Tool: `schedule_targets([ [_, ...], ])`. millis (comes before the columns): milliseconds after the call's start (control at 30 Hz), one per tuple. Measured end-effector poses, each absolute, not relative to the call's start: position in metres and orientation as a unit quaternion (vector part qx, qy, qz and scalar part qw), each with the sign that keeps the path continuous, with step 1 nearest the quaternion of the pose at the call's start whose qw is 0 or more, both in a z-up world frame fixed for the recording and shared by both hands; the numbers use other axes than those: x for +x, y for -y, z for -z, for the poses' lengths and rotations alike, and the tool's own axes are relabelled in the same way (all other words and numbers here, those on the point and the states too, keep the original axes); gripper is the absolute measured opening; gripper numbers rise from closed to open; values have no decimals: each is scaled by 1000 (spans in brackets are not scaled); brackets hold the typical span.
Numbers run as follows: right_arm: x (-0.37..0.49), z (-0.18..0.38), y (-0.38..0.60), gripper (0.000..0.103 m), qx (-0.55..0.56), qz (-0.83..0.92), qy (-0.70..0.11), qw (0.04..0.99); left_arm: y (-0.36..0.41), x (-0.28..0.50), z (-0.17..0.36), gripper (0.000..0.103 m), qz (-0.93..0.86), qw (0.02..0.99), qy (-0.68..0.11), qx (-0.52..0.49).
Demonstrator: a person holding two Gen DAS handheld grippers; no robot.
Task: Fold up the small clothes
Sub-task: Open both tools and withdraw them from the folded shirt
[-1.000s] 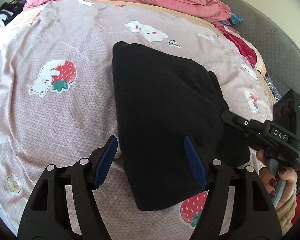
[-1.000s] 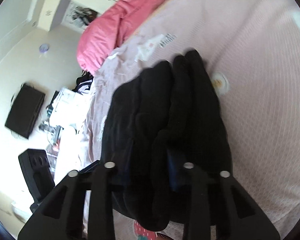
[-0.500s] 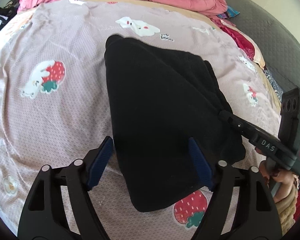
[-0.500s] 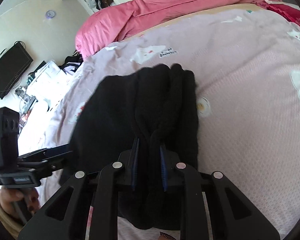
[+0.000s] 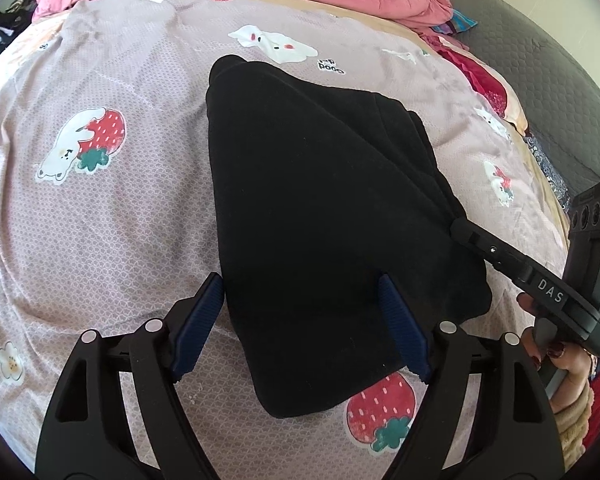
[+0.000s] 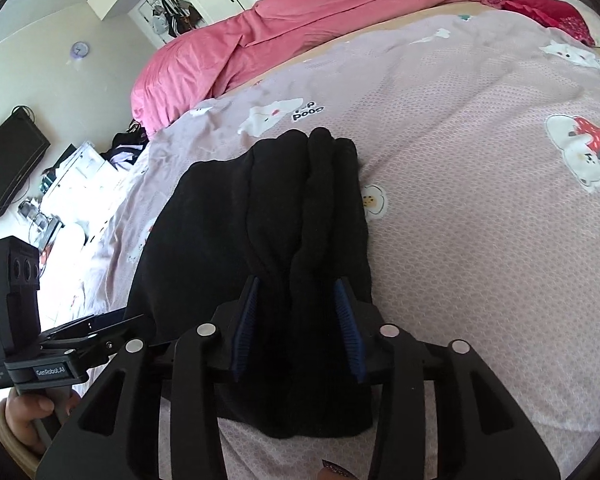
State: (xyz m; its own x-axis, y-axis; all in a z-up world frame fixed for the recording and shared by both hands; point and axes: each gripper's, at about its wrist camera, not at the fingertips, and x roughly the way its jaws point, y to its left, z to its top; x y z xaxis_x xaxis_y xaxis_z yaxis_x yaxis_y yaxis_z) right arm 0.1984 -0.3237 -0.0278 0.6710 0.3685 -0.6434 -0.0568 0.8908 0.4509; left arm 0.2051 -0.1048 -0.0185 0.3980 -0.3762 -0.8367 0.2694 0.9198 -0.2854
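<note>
The black garment point(image 5: 324, 216) lies mostly folded on the bed point(image 5: 100, 208); the left hand-held gripper point(image 5: 300, 328) hovers open, while the right hand-held gripper point(image 6: 298, 332), partly spread, straddles its bunched edge, which needs flattening.

Two close wrist views from adjacent sides, sharing the black garment point(image 5: 324, 216).

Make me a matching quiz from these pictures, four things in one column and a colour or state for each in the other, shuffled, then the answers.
Things:
1. left claw
2. right claw
3. garment
4. duvet

States:
A. pink, bunched at the far edge of the bed
B. pads wide apart, astride the near end of the cloth
C. black, lying folded on the printed sheet
D. pads around a bunched fold of cloth

Pairs: 1-B, 2-D, 3-C, 4-A
</note>
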Motion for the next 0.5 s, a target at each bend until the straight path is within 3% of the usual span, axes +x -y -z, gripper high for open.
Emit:
schedule_targets([
  [300, 177, 10, 321, 62, 171, -82, -371, 909, 101, 197, 13, 72, 196, 841, -502, -53],
  [500, 149, -19, 317, 92, 140, -54, -318, 936, 93, 184, -6, 79, 193, 858, -473, -49],
])
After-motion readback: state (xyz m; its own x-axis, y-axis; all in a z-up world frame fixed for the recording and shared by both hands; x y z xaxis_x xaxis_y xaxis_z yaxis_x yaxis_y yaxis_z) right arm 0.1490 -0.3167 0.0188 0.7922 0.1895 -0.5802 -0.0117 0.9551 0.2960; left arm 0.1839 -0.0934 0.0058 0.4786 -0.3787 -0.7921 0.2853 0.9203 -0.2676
